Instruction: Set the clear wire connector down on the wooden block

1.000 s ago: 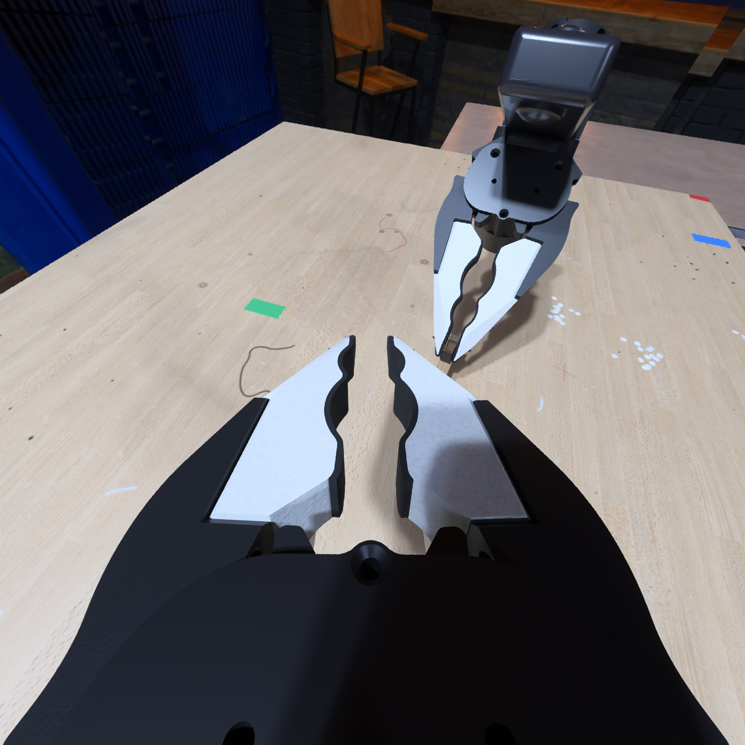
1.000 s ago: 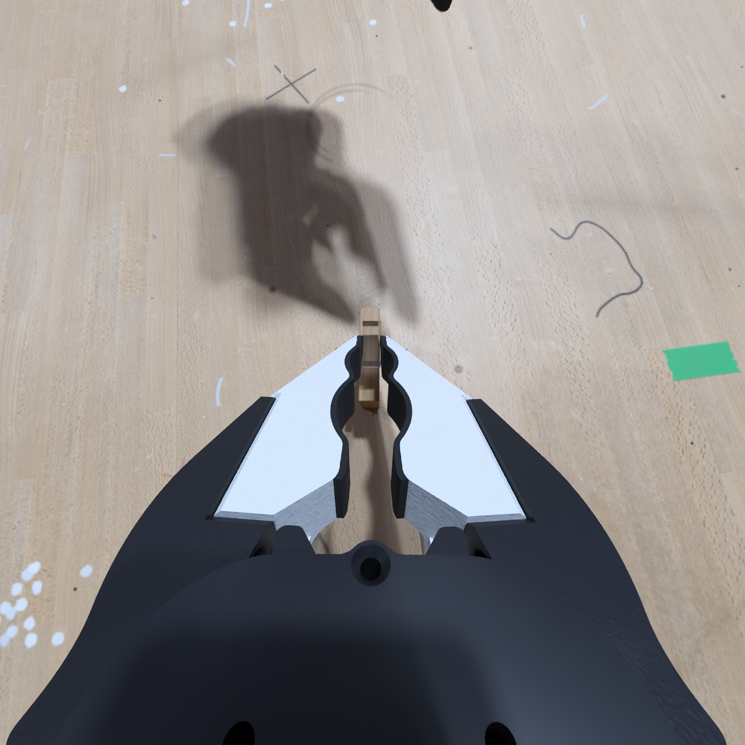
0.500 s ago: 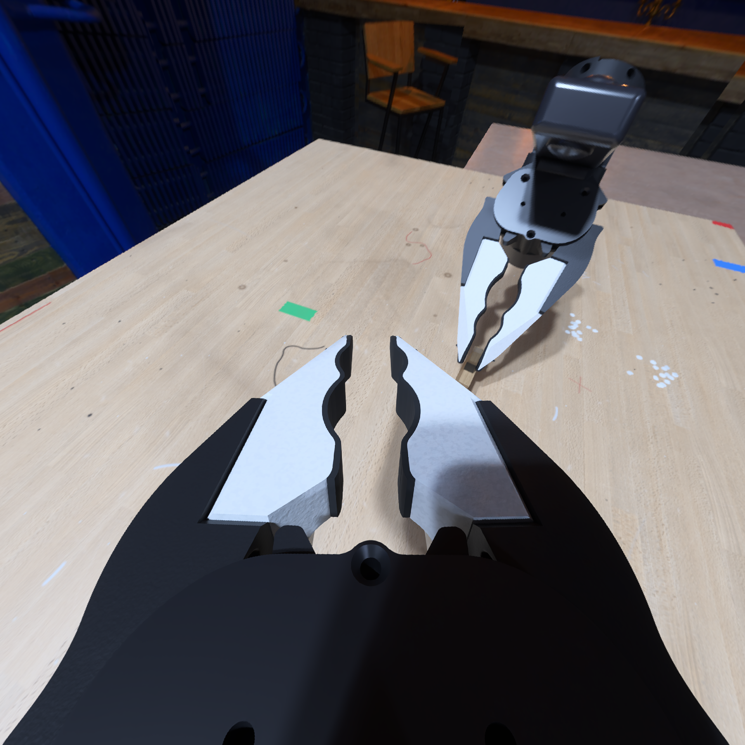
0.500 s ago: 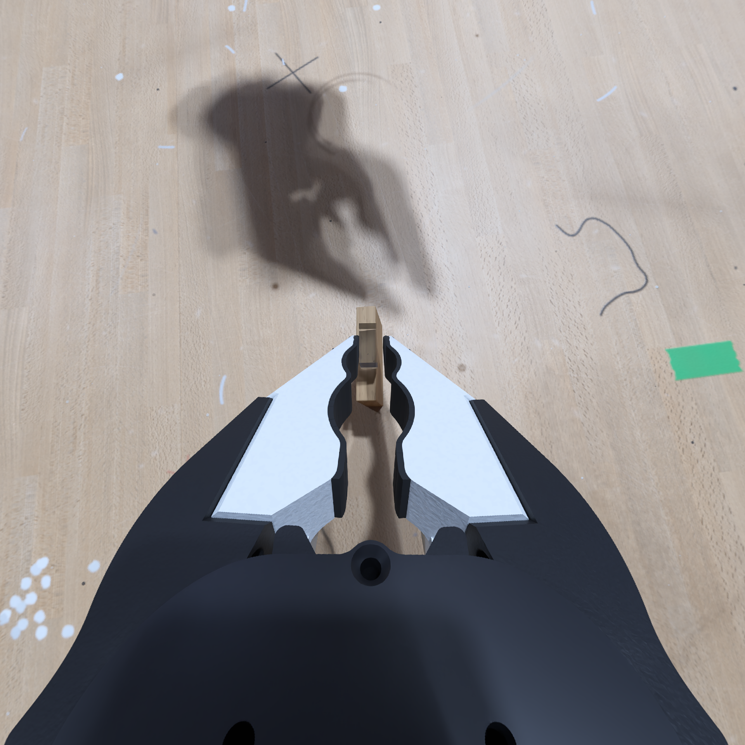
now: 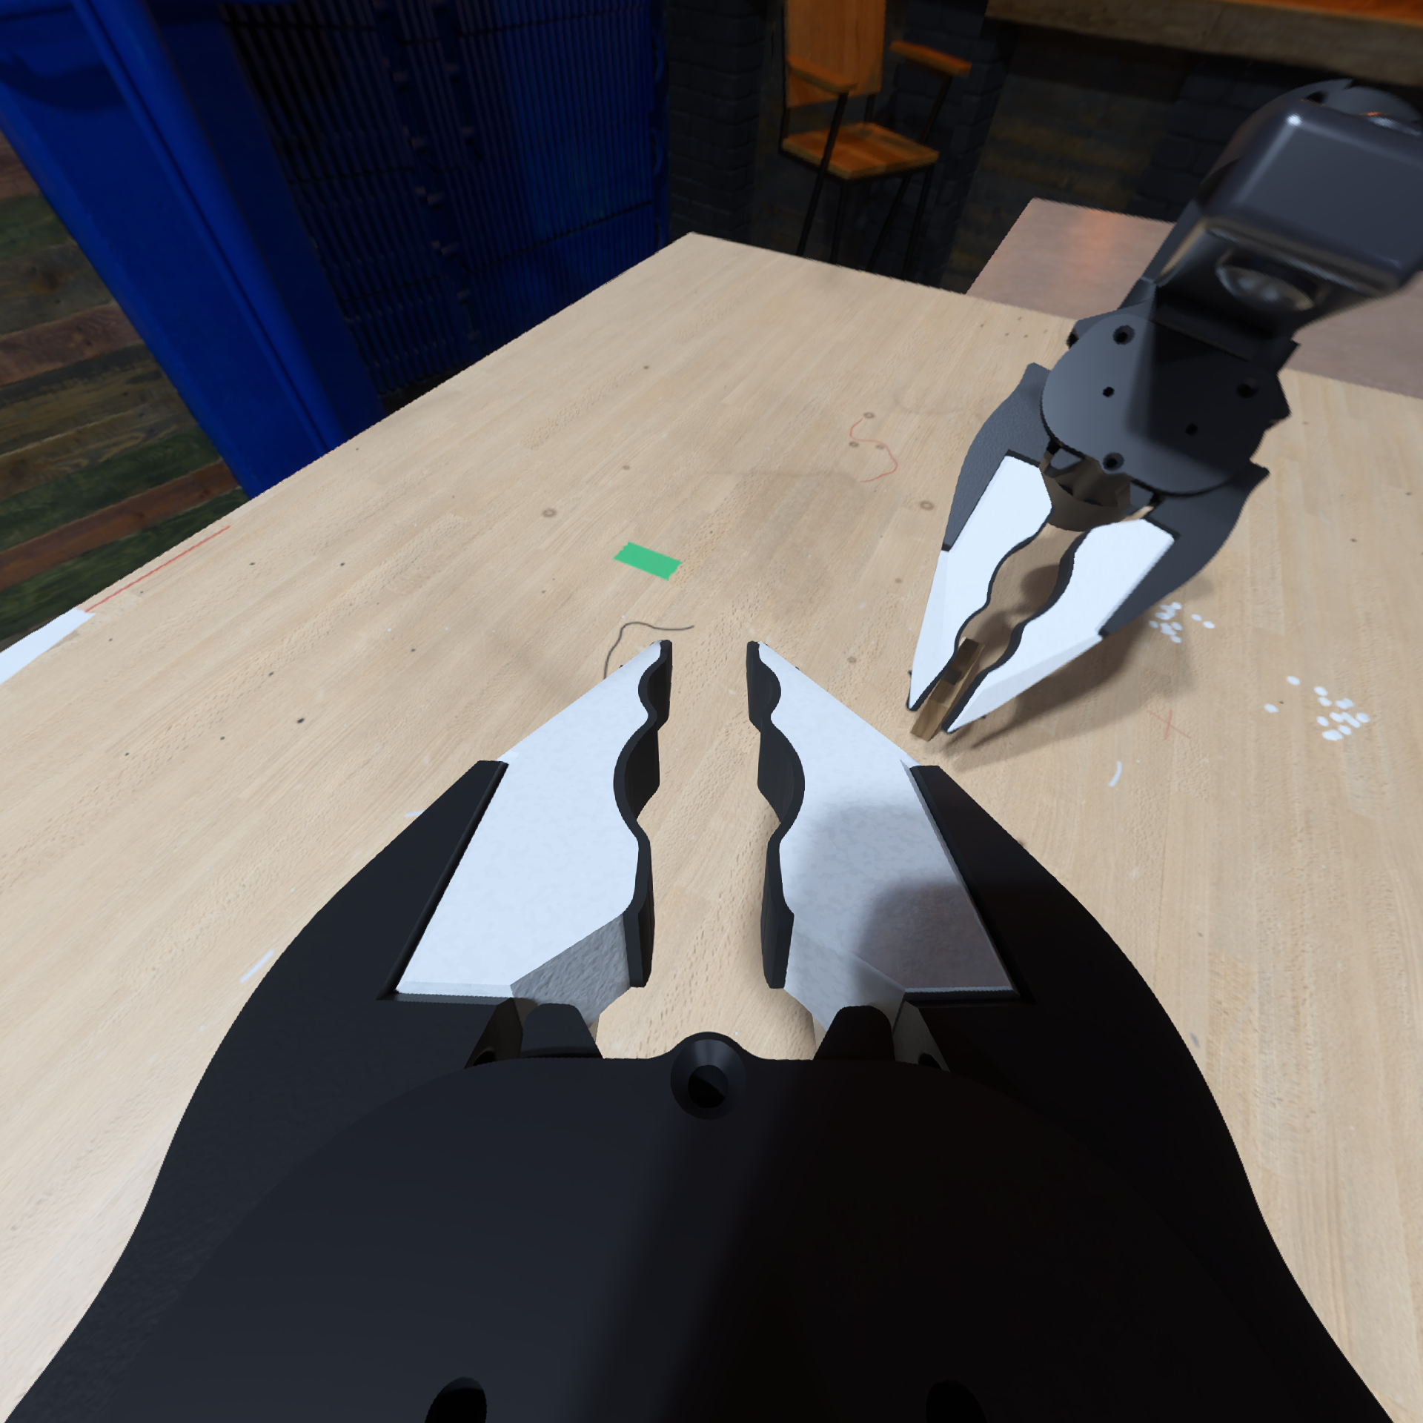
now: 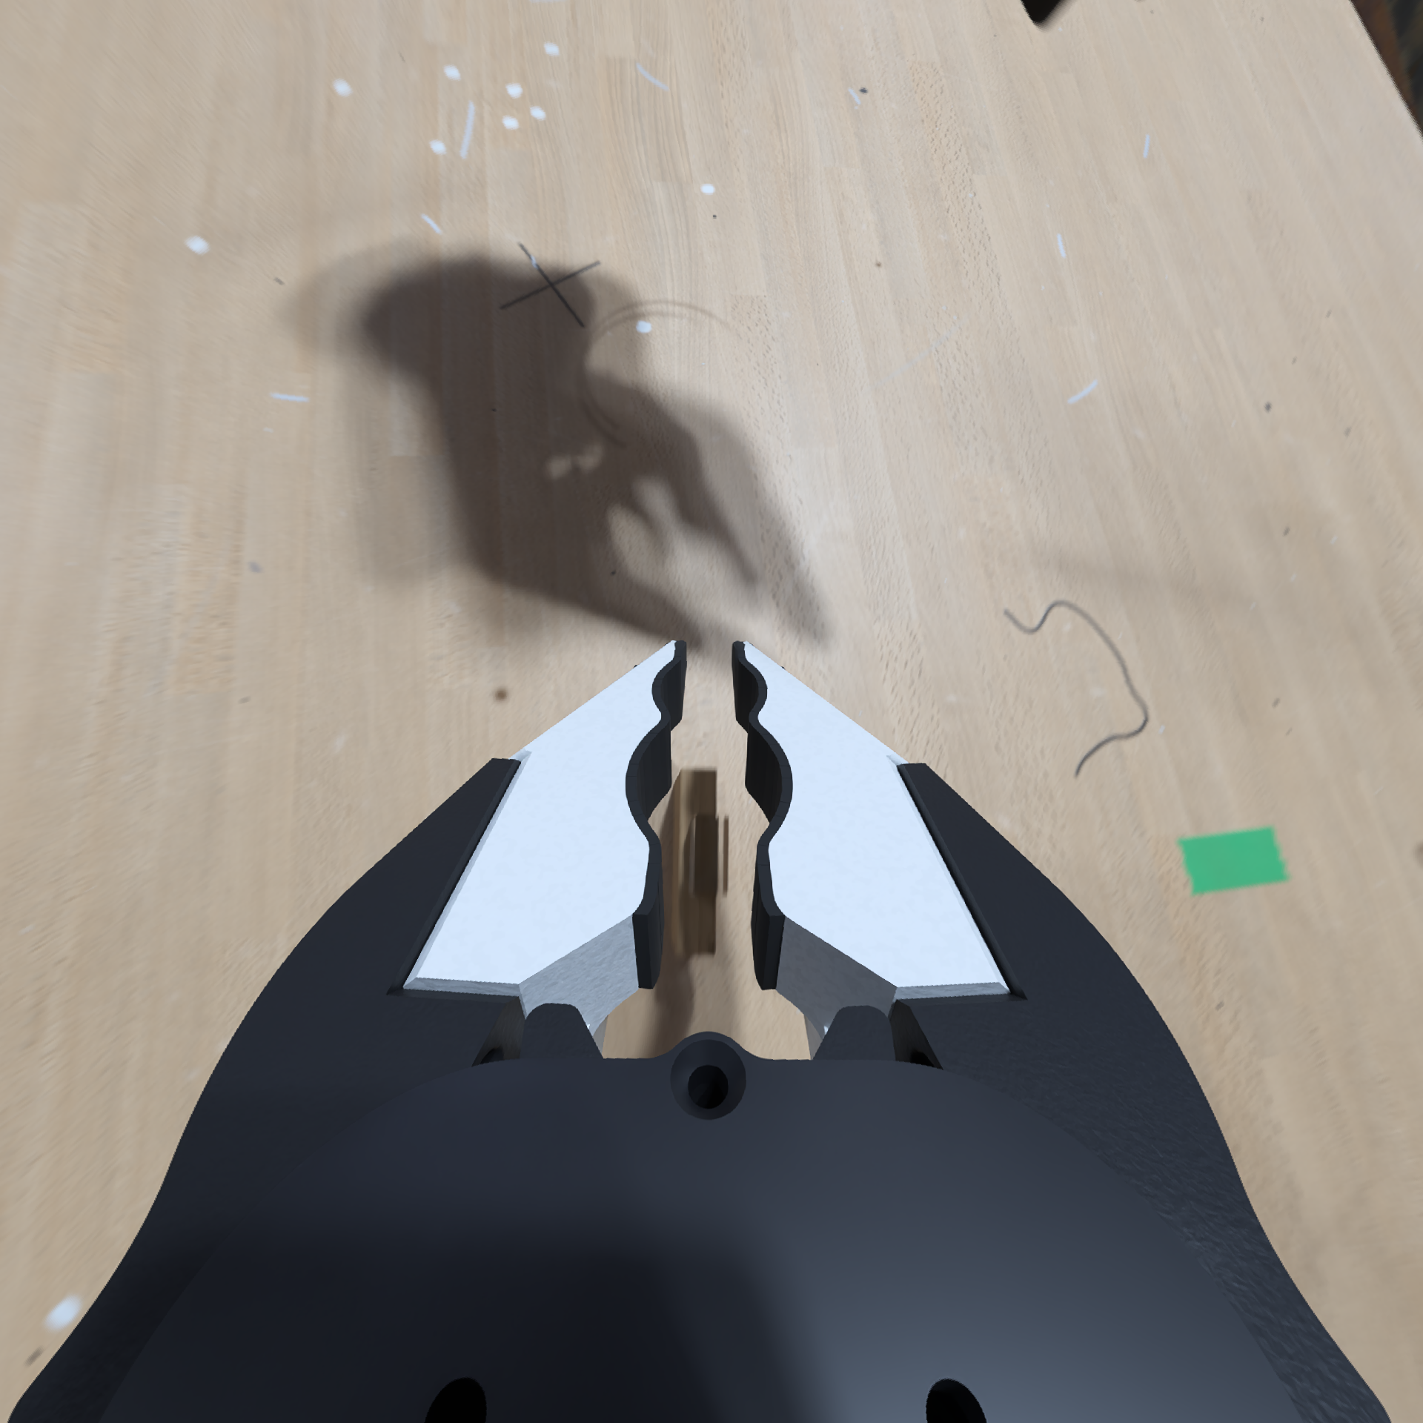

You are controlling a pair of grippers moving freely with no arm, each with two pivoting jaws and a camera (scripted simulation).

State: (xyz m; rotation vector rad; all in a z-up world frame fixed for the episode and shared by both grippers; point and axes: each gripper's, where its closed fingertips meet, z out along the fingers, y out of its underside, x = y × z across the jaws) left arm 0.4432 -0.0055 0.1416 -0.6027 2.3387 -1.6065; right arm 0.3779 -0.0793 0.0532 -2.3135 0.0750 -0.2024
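Since half a second ago the right gripper (image 6: 708,654) has let its jaws spread. They were pinched around the wooden block (image 6: 693,885), and a clear gap now shows on either side of it. The right gripper also appears to have lifted and drawn back a little, so the block sits deeper between the jaws, nearer their root than their tips, and it is smeared with motion blur.

A small greyish piece on the block's upper face is probably the clear wire connector (image 6: 710,847). It is too blurred to tell whether it rests squarely there. From the left wrist view the block stands on the bench (image 5: 462,693) between the tips of the right jaws, with a dark sliver on it. This suggests the release was made low so that nothing would tip.

The left gripper (image 5: 708,647) hangs above bare bench with its jaws parted and nothing between them. It has swung to the left, which puts the right gripper off to the right of its jaws. It seems to be held clear so as not to crowd the placement.

A strip of green tape (image 5: 647,560) lies beyond and left of the left jaws' tips.

The placing looks essentially done. What remains is a straight withdrawal without brushing the block.
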